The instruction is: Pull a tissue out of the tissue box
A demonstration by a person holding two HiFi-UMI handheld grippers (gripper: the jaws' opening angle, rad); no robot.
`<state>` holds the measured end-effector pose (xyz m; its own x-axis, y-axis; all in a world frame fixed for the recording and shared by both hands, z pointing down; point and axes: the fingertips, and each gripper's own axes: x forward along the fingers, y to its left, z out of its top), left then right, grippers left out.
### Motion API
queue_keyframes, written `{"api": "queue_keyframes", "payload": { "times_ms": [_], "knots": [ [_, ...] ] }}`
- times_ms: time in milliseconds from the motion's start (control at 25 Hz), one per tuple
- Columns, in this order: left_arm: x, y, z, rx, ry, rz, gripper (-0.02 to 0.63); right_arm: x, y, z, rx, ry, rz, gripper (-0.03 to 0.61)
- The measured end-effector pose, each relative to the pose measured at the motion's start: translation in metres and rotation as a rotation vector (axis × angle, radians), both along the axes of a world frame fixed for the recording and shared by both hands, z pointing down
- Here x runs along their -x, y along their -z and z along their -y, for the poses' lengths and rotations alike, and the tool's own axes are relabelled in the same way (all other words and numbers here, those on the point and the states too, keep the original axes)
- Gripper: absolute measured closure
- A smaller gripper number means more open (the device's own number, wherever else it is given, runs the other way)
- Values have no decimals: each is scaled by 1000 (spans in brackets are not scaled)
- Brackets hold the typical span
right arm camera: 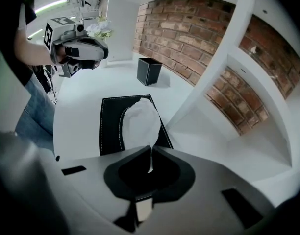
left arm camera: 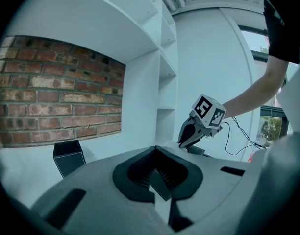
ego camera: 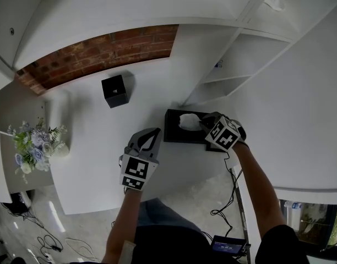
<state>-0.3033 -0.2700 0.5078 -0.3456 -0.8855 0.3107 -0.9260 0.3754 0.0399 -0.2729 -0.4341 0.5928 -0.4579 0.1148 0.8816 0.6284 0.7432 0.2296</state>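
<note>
Tissue point(right arm camera: 140, 124) was caught between the jaws of the right claw point(right arm camera: 150, 152), which were closed almost flat together on its raised tip, with only the thin white sheet between them. That claw pointed steeply down over the tissue box point(right arm camera: 110, 127). The left claw point(left arm camera: 156, 150) was held low over the counter point(ego camera: 97, 175), just beside the box on its left; its jaws met at the tips and gripped nothing. The tissue stood up out of the oval slot in the box's top as a soft, rounded white puff, gathered narrow where the claw nipped it. The box was flat and black with pale stitching along its edges, and it lay on the white counter near the foot of the white shelving point(ego camera: 234, 70).
</note>
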Motion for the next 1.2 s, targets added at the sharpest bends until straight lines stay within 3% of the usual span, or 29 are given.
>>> {"api": "queue_keyframes", "payload": {
  "times_ms": [920, 1200],
  "knots": [
    [-2, 8, 3, -15, -37, 10, 604, 18, 81, 23, -74, -149, 301, 575],
    [0, 19, 0, -24, -40, 25, 604, 19, 108, 21, -40, -206, 388, 575]
  ]
}}
